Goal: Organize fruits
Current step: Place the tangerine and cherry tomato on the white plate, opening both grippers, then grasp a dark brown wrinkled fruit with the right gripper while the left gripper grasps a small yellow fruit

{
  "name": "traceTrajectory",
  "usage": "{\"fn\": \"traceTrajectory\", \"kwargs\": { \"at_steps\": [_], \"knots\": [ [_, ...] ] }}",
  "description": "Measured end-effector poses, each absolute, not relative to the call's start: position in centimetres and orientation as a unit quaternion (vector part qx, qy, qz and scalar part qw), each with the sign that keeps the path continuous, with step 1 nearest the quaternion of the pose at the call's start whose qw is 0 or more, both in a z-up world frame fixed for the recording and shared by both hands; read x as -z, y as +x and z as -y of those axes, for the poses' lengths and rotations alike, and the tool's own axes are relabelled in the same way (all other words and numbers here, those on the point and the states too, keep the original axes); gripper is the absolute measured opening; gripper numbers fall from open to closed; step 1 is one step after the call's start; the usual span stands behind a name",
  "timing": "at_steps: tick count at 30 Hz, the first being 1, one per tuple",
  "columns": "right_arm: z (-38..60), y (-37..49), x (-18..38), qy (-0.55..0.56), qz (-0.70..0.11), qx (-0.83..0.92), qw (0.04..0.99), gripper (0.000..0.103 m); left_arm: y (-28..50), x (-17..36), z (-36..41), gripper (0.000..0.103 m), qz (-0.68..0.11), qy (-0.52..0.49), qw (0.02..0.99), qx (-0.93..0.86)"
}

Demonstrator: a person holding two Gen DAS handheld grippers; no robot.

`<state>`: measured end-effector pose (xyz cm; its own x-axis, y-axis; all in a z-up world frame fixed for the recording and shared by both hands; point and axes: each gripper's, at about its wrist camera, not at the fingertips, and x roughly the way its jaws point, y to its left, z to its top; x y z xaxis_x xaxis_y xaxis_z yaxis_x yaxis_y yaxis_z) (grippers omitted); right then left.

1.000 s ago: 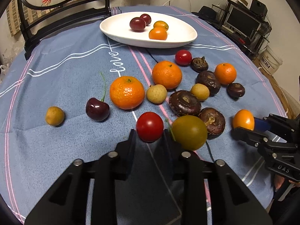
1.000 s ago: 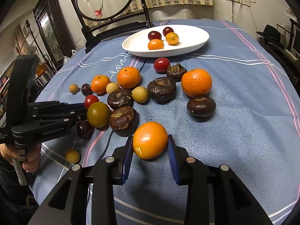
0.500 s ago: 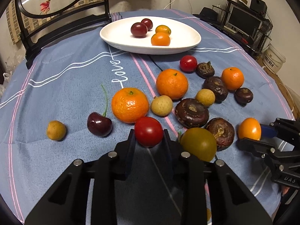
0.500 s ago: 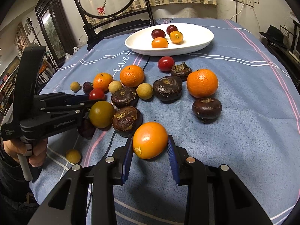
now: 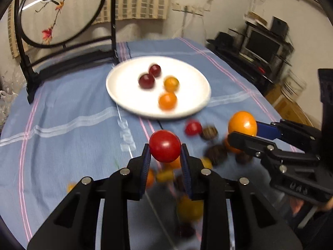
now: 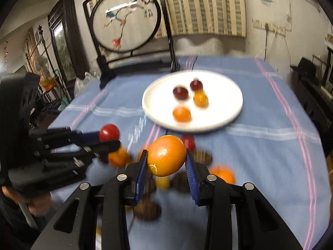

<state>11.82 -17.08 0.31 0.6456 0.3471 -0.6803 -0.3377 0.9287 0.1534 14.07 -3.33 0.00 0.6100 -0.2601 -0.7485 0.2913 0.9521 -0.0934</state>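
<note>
1. Both grippers have lifted off the tablecloth (image 5: 62, 108) since half a second ago: left gripper (image 5: 165, 158) clamped on the red tomato (image 5: 165, 149), right gripper (image 6: 166, 162) clamped on the orange fruit (image 6: 166, 155).
2. Loose fruit remains below; stay high.
3. Release over bare spots of the white plate (image 5: 193, 77), near the far edge.

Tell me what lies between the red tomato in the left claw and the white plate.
In the left wrist view, only bare blue tablecloth lies between the round red tomato and the white plate.
</note>
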Motion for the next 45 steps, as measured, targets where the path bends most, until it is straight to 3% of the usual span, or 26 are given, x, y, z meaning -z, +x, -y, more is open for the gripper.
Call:
{"fn": "traceTrajectory", "kwargs": {
  "at_steps": [4,12,16,22,26,31,45],
  "knots": [
    [16.7,16.7,-0.6,0.036,-0.377,-0.169,0.910,0.036,18.2,-0.7,3.9,0.028,-0.408,-0.005,0.904,0.129],
    [18.4,21.5,4.3,0.108,-0.416,-0.146,0.891,0.036,24.9,2.4,4.5,0.028,-0.431,-0.017,0.898,0.090],
    [18.4,21.8,4.9,0.103,-0.399,-0.124,0.902,0.042,26.1,4.3,4.9,0.030,-0.449,-0.024,0.890,0.073],
    [19.8,20.9,4.6,0.129,-0.392,-0.123,0.903,0.051,24.4,3.1,5.0,0.053,-0.424,-0.012,0.903,0.071],
    [20.0,20.0,4.4,0.123,-0.393,-0.123,0.903,0.051,22.6,2.0,4.9,0.055,-0.413,-0.002,0.907,0.076],
    [20.2,19.6,4.0,0.125,-0.388,-0.123,0.905,0.054,20.0,2.0,4.2,0.065,-0.407,0.007,0.910,0.073],
    [19.2,12.8,4.8,0.092,-0.389,-0.153,0.904,0.056,12.8,4.1,0.4,0.071,-0.421,0.014,0.904,0.079]
  ]
}}
